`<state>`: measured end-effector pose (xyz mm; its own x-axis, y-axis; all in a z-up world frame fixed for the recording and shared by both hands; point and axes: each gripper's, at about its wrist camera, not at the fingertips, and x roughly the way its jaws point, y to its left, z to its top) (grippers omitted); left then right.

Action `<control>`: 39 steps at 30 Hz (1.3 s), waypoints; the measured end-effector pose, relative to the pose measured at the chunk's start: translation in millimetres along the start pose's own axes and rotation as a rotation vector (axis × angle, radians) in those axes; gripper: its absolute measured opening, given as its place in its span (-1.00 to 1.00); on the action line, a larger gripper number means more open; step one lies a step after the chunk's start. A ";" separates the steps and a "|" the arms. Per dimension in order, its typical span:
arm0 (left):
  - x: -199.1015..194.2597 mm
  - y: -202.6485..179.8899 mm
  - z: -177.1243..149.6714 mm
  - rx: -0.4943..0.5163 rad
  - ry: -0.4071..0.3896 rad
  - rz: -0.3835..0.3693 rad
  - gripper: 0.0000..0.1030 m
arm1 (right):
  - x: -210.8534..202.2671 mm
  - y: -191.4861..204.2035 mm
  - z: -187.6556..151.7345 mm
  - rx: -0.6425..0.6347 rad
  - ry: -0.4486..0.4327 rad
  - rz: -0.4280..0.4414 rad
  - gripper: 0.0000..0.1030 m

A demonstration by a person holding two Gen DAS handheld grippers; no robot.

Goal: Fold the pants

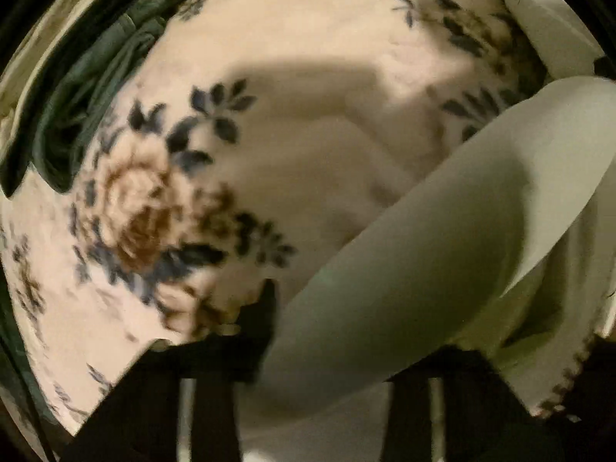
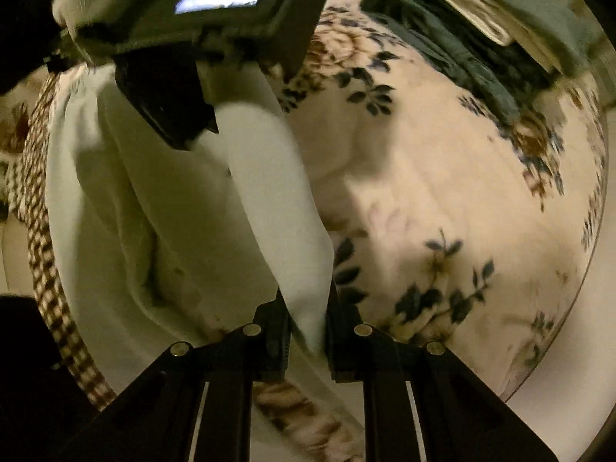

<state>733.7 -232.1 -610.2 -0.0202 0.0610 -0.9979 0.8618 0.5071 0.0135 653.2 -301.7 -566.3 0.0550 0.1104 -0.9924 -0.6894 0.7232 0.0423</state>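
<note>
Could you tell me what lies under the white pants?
Under the white pants lies a floral cloth, showing beside them. A checked border runs along one side. Whatever sits directly beneath the pants is covered.

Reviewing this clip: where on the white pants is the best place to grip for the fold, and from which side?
Grip the white pants at a raised folded edge, from above. In the right wrist view the right gripper already pinches such a ridge, which stands clear of the floral cloth, so the fingers close around it.
</note>
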 end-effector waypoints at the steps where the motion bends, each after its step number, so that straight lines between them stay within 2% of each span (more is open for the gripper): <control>1: -5.6 -5.2 -0.5 -0.004 -0.021 0.011 -0.60 | 0.6 -4.9 -1.8 0.026 -0.006 -0.012 -0.69; 3: -22.0 -11.1 -12.0 -0.047 -0.066 0.031 -0.65 | -3.9 -0.2 -8.7 0.073 -0.009 -0.021 -0.69; 6: -53.4 -28.8 -49.0 -0.199 -0.126 0.004 -0.65 | -15.5 10.1 -21.2 0.151 -0.030 -0.001 -0.69; 8: -69.0 -52.3 -83.4 -0.352 -0.127 -0.059 -0.65 | -25.2 26.3 -38.7 0.190 -0.048 0.031 -0.69; 11: -71.2 -95.5 -137.0 -0.492 -0.104 -0.093 -0.65 | -26.3 58.4 -66.7 0.241 -0.036 0.112 -0.69; 13: -50.3 -136.3 -167.2 -0.582 -0.055 -0.099 -0.65 | -15.5 91.5 -90.7 0.246 0.013 0.161 -0.69; 14: -49.2 -147.4 -181.5 -0.604 -0.036 -0.106 -0.65 | -8.7 103.1 -98.4 0.246 0.033 0.170 -0.69; 16: -18.1 -163.8 -195.1 -0.660 0.001 -0.136 -0.65 | 10.6 131.6 -116.5 0.231 0.089 0.170 -0.68; 19: 14.6 -181.2 -198.0 -0.674 0.004 -0.093 -0.60 | 40.3 163.1 -136.1 0.202 0.141 0.119 -0.66; 22: 20.7 -181.5 -191.2 -0.680 -0.013 -0.070 -0.57 | 63.4 172.0 -144.8 0.219 0.174 0.083 -0.63; 24: 14.7 -181.0 -190.8 -0.694 -0.028 -0.062 -0.56 | 69.1 172.4 -144.8 0.256 0.193 0.086 -0.52; 26: -0.4 -181.9 -192.1 -0.704 -0.055 -0.044 -0.55 | 61.7 169.8 -142.4 0.307 0.189 0.119 -0.33; 27: -8.5 -183.0 -192.6 -0.706 -0.067 -0.037 -0.51 | 55.4 167.1 -139.8 0.327 0.179 0.137 0.03; 28: -18.8 -184.8 -193.7 -0.714 -0.079 -0.024 -0.51 | 46.1 165.6 -138.9 0.360 0.162 0.170 0.52; 29: -23.8 -185.4 -193.8 -0.720 -0.087 -0.019 -0.49 | 34.5 165.3 -138.7 0.395 0.137 0.206 0.67; 30: -30.9 -186.8 -194.8 -0.727 -0.100 -0.014 -0.48 | 26.1 165.2 -139.1 0.417 0.121 0.210 0.75; 34: -53.5 -184.8 -196.2 -0.769 -0.139 -0.002 -0.45 | -4.4 158.7 -143.6 0.527 0.066 0.232 0.75; 37: -57.2 -176.4 -209.5 -0.817 -0.209 -0.031 -0.45 | -17.7 144.8 -151.5 0.643 0.024 0.307 0.75; 39: -50.3 -167.1 -209.9 -0.844 -0.208 -0.043 -0.44 | -17.3 135.7 -155.5 0.717 0.010 0.356 0.75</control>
<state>484.4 -139.5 -549.1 0.1201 -0.0898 -0.9887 0.1966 0.9783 -0.0649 446.4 -311.4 -561.4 -0.0900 0.4132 -0.9062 -0.0315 0.9082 0.4173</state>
